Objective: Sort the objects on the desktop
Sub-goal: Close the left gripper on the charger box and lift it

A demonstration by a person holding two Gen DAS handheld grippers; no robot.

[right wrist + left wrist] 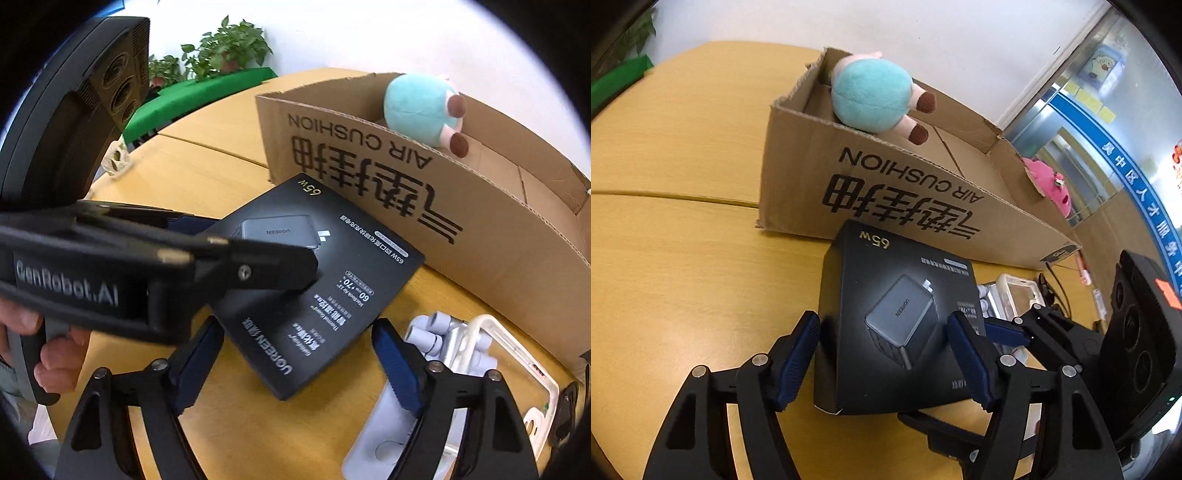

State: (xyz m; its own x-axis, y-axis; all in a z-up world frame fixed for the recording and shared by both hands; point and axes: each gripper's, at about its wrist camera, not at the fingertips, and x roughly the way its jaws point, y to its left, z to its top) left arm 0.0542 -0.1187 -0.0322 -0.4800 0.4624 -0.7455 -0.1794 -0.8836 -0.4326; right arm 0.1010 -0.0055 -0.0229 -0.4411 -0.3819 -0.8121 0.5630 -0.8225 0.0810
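A black UGREEN charger box (886, 321) lies on the yellow wooden table (683, 258) in front of a cardboard box (905, 192). My left gripper (882, 336) is open, its blue pads on either side of the charger box's near end. The charger box also shows in the right wrist view (314, 280). My right gripper (295, 354) is open and empty, just over the box's near corner. The left gripper's body (110, 266) crosses that view from the left. A teal plush toy (875, 96) rests in the cardboard box (443, 206).
A pink plush (1049, 184) sits behind the cardboard box. A white frame (517, 354) and a pale grey massager-like item (439, 332) lie on the table to the right. Green plants (229, 48) and a green cloth (199, 92) are at the far edge.
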